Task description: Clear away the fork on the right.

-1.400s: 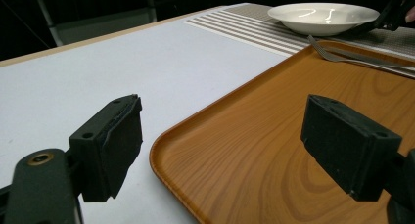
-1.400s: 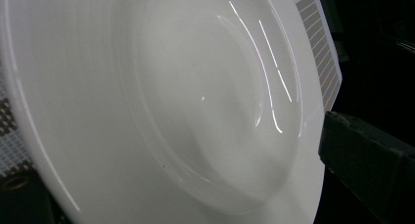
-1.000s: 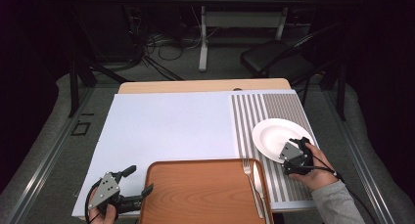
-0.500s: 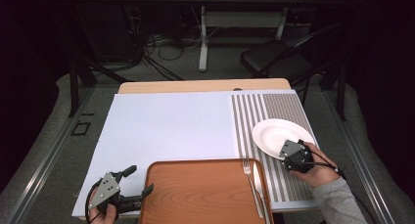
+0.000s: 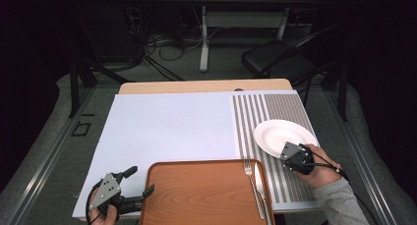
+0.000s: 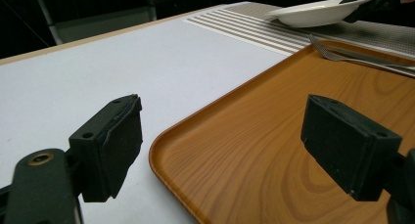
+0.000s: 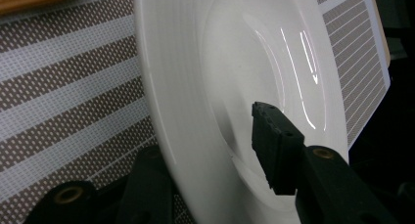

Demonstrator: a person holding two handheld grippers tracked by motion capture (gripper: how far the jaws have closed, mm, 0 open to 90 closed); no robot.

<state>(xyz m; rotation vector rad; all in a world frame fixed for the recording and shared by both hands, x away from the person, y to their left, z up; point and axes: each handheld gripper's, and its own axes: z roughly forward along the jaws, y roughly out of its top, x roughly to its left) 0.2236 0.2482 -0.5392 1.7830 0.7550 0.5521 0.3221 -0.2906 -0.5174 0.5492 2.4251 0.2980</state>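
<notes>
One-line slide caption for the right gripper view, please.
Right gripper straddles the rim of the round white ceramic plate on the striped placemat.

- We see our right hand-held gripper (image 7: 215,170) straddling the near rim of the white plate (image 7: 235,62): one jaw above, one beneath.
- The plate lies on a striped mat (image 7: 58,72).

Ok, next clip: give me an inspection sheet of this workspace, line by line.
Surface: table under a white sheet, striped mat at right.
Job's things: white plate on the mat; its near rim sits between the right claw's jaws.
Clutter: wooden tray at the near edge, fork along its right side.
Grippers: left claw open at the tray's left corner.
Cables: a cable trails off the right claw.
Surroundings: dark room, chair, floor wires.
</notes>
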